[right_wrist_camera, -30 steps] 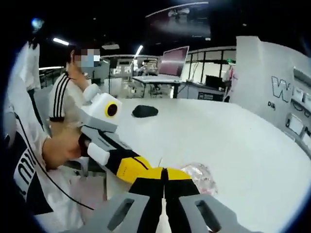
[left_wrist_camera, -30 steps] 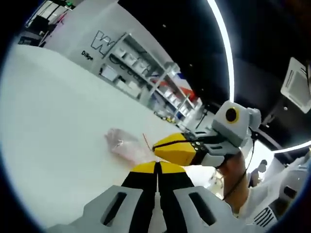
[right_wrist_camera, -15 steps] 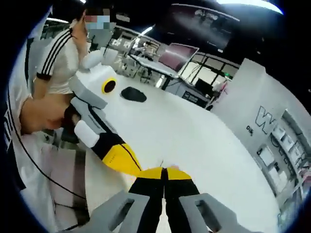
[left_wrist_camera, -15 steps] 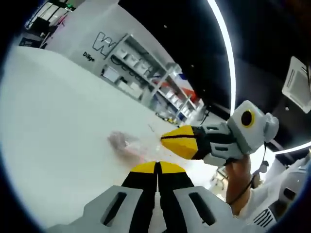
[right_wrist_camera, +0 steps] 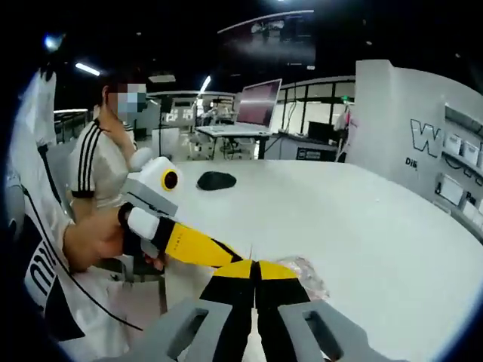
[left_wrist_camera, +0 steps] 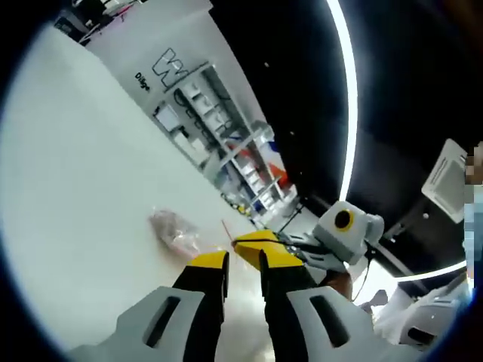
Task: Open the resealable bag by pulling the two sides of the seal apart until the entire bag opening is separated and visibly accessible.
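My left claw [left_wrist_camera: 243, 265] is released; my right claw [right_wrist_camera: 256, 270] is clenched, on what I cannot tell. The bag [left_wrist_camera: 173, 230] lies on the bench [left_wrist_camera: 68, 166] at 10 o'clock of my left claw. Next I regrip the seal's 2 sides.

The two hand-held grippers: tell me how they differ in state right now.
In its own view, the left hand-held gripper has its jaws apart, a visible gap between the yellow tips; the right hand-held gripper has its jaws pressed together. Nothing sits in the left one's gap, while whether the right one pinches the resealable bag at its tips cannot be told. Both have yellow tips on black jaws and meet beside the bag on the white table.
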`<state>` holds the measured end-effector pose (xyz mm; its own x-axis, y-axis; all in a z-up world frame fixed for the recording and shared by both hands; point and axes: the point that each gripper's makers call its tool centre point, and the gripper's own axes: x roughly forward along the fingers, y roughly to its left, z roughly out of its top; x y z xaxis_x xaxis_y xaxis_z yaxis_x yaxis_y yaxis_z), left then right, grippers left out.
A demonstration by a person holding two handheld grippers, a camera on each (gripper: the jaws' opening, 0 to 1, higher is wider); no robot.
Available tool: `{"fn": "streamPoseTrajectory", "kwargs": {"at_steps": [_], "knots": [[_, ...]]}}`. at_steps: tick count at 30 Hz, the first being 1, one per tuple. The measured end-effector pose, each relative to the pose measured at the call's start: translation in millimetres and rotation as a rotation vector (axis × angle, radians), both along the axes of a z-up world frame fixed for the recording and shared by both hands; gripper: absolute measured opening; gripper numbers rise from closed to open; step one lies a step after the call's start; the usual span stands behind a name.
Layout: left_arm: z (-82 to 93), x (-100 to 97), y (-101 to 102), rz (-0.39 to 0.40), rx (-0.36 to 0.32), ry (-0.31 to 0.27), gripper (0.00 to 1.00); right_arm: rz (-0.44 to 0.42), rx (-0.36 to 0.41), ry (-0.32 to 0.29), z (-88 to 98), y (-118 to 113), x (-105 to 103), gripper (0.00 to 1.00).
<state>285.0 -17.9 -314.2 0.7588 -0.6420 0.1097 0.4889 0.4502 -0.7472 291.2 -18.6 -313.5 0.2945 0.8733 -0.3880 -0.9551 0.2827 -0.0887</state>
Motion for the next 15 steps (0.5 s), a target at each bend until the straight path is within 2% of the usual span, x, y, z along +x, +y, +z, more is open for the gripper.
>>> {"fn": "streamPoseTrajectory", "kwargs": {"at_steps": [5,15], "knots": [[-2.3,2.2,2,0.036,-0.012,0.014,0.2,0.014,-0.001,-0.014,0.8,1,-5,0.0],[-4.9,4.1,6,0.054,-0.021,0.044,0.16,0.025,-0.01,-0.057,0.8,1,-13,0.0]]}}
